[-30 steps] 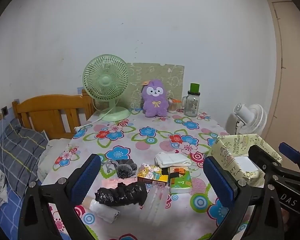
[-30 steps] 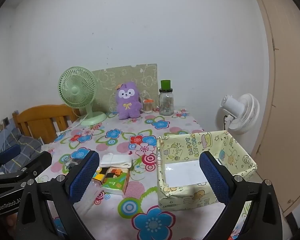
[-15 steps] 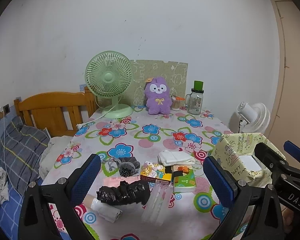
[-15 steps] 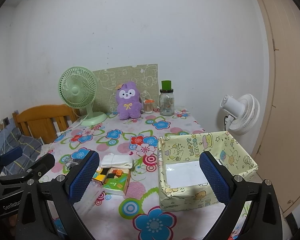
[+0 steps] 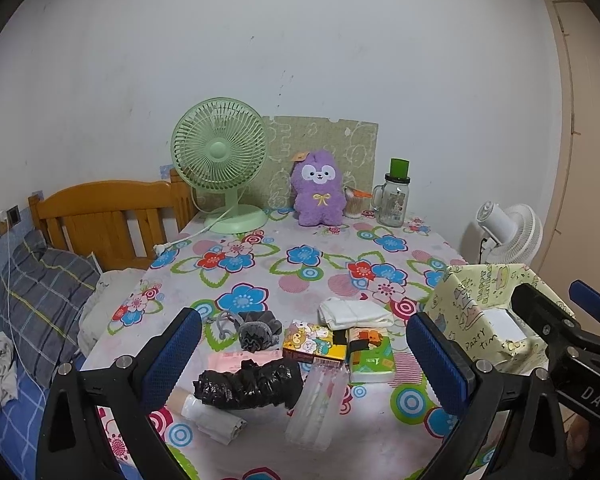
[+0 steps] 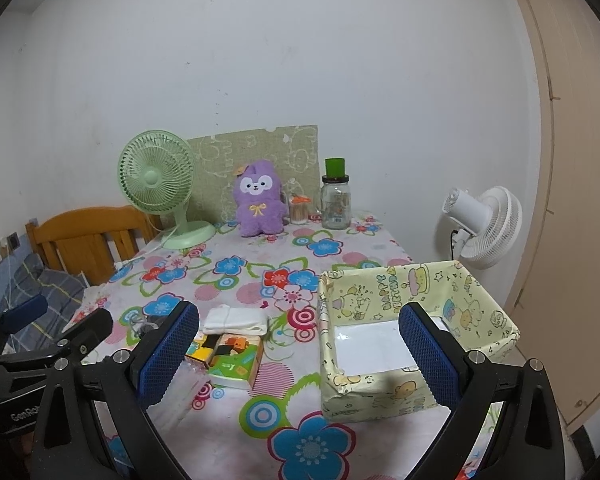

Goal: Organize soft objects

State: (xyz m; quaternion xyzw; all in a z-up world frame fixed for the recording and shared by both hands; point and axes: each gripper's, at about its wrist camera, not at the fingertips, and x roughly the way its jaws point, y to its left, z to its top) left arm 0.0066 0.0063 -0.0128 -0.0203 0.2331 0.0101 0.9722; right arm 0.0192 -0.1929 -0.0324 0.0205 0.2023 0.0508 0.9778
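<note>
Left tongs (image 5: pixel 304 354) drew back from floral table (image 5: pixel 300 276); both tongs wide, empty.

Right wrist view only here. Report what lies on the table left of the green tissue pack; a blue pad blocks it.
Observer: A crumpled black bag lies there, near the front edge of the table.
Operator: Name anything else soft beside it.
Observer: A grey scrunchie sits just behind the black bag, toward the wall.
Operator: Give me the left gripper's state.
Observer: The left gripper is open and empty, its fingers framing both items.
</note>
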